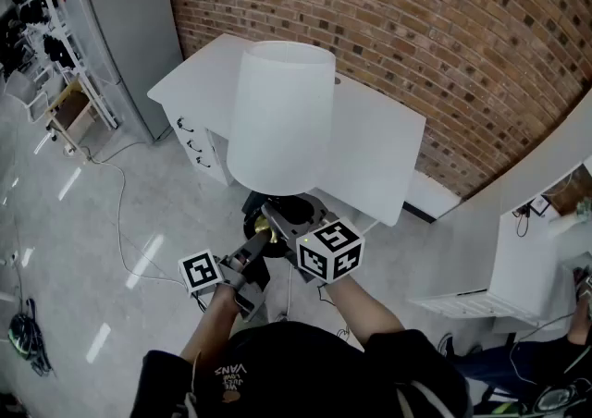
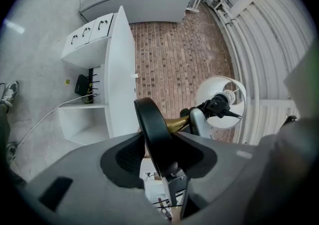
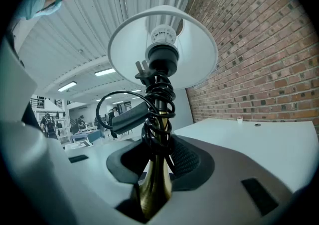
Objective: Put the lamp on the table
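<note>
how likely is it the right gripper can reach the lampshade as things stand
Probably not. The right gripper is shut on the lamp's brass stem, below the cord, and the lampshade sits at the stem's far end. It would have to let go first, leaving the left gripper alone on the base.

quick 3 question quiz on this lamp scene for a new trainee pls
1. True or false: the lamp already stands on the white table.
2. What is the right gripper shut on? A the shade; B the brass stem; C the plug.
3. Fill in: the left gripper clamps the rim of the lamp's black round ____.
Key: 1 false, both grippers hold it in front of the table; 2 B; 3 base.
</note>
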A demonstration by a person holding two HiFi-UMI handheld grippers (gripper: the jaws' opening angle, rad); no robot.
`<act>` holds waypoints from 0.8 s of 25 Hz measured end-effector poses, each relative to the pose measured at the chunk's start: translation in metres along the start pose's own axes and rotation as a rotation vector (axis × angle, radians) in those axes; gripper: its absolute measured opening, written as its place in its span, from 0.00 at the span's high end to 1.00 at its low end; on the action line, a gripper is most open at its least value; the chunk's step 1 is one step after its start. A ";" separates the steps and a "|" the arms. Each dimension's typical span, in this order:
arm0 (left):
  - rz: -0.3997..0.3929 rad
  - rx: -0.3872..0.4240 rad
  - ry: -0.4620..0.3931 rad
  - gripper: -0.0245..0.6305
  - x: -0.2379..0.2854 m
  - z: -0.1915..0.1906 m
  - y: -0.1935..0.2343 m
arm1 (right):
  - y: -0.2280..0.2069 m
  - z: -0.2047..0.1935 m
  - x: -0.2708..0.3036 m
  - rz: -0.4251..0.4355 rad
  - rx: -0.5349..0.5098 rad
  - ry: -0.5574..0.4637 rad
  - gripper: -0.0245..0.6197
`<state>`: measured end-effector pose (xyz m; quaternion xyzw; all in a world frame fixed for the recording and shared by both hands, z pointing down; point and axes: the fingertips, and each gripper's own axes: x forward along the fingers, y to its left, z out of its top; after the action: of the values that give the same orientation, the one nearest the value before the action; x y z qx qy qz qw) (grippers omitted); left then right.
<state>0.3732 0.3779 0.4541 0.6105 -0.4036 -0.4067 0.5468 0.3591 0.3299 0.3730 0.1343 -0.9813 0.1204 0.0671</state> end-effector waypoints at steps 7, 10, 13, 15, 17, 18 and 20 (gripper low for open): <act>-0.004 0.001 0.020 0.70 0.014 0.037 0.008 | -0.017 0.005 0.035 -0.011 0.004 -0.003 0.78; -0.006 0.003 0.036 0.70 0.024 0.061 0.009 | -0.028 0.013 0.057 -0.026 0.003 -0.009 0.78; -0.010 0.000 0.049 0.70 0.033 0.091 0.008 | -0.038 0.024 0.085 -0.042 0.012 -0.012 0.78; -0.015 0.000 0.056 0.70 0.038 0.113 0.008 | -0.045 0.029 0.106 -0.049 0.013 -0.013 0.78; -0.016 -0.002 0.065 0.70 0.043 0.136 0.008 | -0.050 0.036 0.127 -0.057 0.011 -0.015 0.78; -0.015 -0.001 0.069 0.70 0.045 0.147 0.009 | -0.053 0.040 0.138 -0.061 0.011 -0.017 0.78; -0.011 0.003 0.079 0.70 0.049 0.171 0.009 | -0.058 0.047 0.160 -0.069 0.012 -0.024 0.78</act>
<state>0.2289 0.2732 0.4483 0.6291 -0.3789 -0.3847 0.5592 0.2180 0.2244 0.3665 0.1701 -0.9760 0.1224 0.0587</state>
